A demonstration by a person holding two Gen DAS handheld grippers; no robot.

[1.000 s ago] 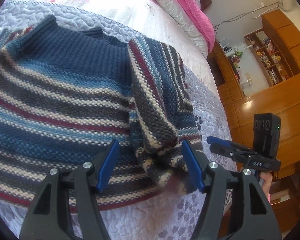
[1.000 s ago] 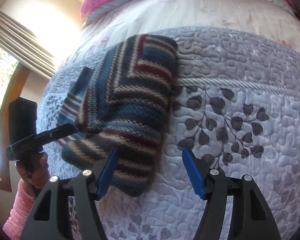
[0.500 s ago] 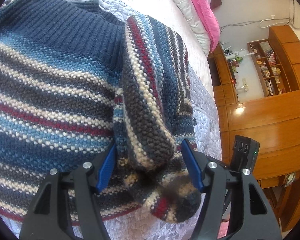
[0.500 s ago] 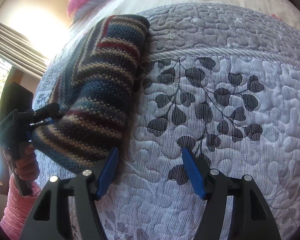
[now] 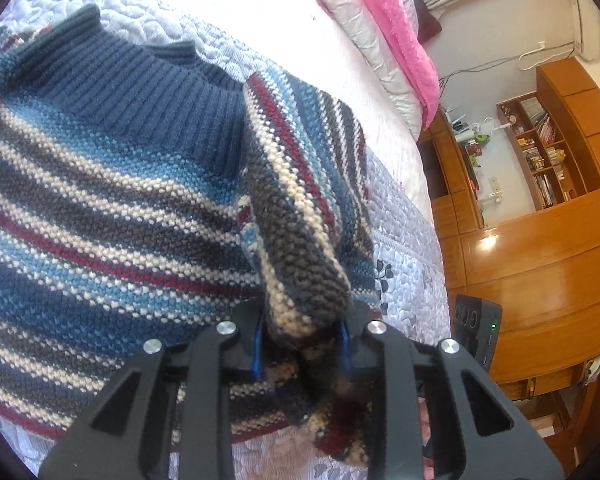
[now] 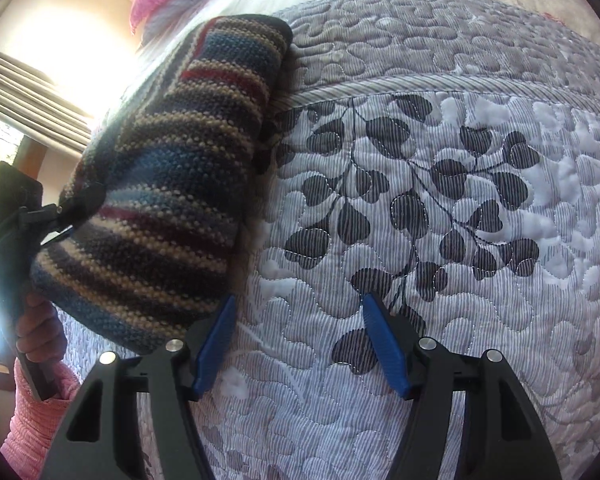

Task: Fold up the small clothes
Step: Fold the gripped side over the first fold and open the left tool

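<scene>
A small knitted sweater [image 5: 100,200] with blue, cream, grey and dark red stripes lies on the quilted bedspread [image 6: 420,200], its ribbed navy collar toward the pillows. Its right sleeve [image 5: 300,220] is folded in over the body. My left gripper [image 5: 300,344] is shut on the cuff end of that sleeve, which bulges between the blue pads. In the right wrist view the same sleeve [image 6: 172,208] stands lifted at the left, with the left gripper [image 6: 68,216] clamped on it. My right gripper [image 6: 300,344] hovers open over bare quilt beside the sweater, holding nothing.
Pink and white pillows [image 5: 392,40] lie at the head of the bed. Wooden cabinets and bookshelves [image 5: 540,160] stand past the bed's right edge. A window with curtains [image 6: 20,88] is at the left. A hand in a pink sleeve [image 6: 36,380] holds the left gripper's handle.
My left gripper closed on the sleeve's cuff, which was between open fingers before. The right gripper stayed open and drifted slightly over the quilt.
</scene>
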